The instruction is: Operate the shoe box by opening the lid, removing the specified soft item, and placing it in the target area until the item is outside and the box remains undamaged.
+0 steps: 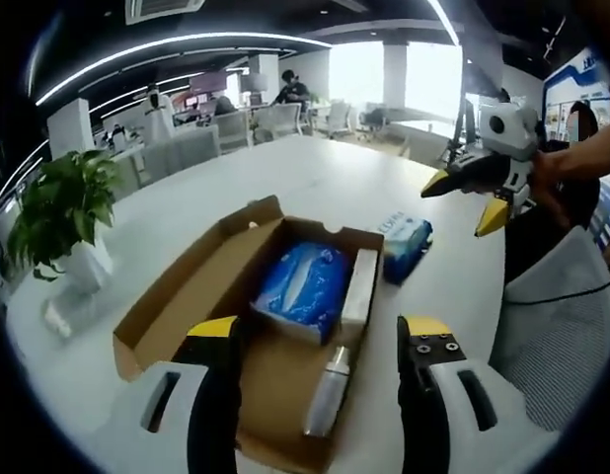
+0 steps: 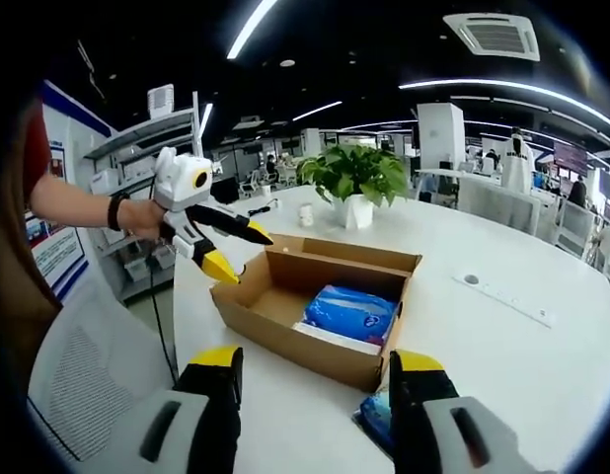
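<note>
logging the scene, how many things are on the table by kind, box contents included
cardboard box: 1
blue soft packs: 2, one in the box, one outside
silver bottle: 1
white flat item: 1
potted plant: 1
total: 6

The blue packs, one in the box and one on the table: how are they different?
The blue pack in the box lies inside the open cardboard box, beside a silver bottle. The blue pack on the table lies outside, on the white table right by the box wall. In the left gripper view the one in the box looks bigger, but it is also nearer. The outside one shows a white label. Both are soft, shiny blue wrapped packs.
</note>
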Demonstrator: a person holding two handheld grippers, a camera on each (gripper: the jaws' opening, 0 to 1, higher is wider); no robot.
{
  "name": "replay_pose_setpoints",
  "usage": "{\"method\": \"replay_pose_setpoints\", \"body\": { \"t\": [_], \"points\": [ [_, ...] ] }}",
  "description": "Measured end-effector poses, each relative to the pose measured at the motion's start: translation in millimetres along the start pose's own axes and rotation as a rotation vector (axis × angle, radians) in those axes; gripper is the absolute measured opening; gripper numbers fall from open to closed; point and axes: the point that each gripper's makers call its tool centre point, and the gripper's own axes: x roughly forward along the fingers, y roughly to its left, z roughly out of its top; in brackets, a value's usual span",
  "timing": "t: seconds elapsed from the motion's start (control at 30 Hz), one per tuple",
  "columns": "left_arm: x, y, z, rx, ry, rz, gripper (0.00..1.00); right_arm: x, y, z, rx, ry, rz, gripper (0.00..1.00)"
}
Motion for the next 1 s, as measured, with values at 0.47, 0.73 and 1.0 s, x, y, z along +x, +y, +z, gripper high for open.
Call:
{"method": "replay_pose_setpoints", "body": {
  "t": [0.47,0.73,1.0],
  "points": [
    [44,5.8,10.5,0.067,0.091,-0.048,0.63,4,4,-3.1,-0.012,0.012,0.014,0.58],
    [73,11.3,6.0,0.085,0.160,-0.073,0.62,12,-2,4.5,-0.023,0.017,0.024,0.58],
    [91,14.2,-0.6,0.096,0.208,-0.094,0.63,35,-16,15.3,-0.048,0.033,0.045,0.58]
  ]
}}
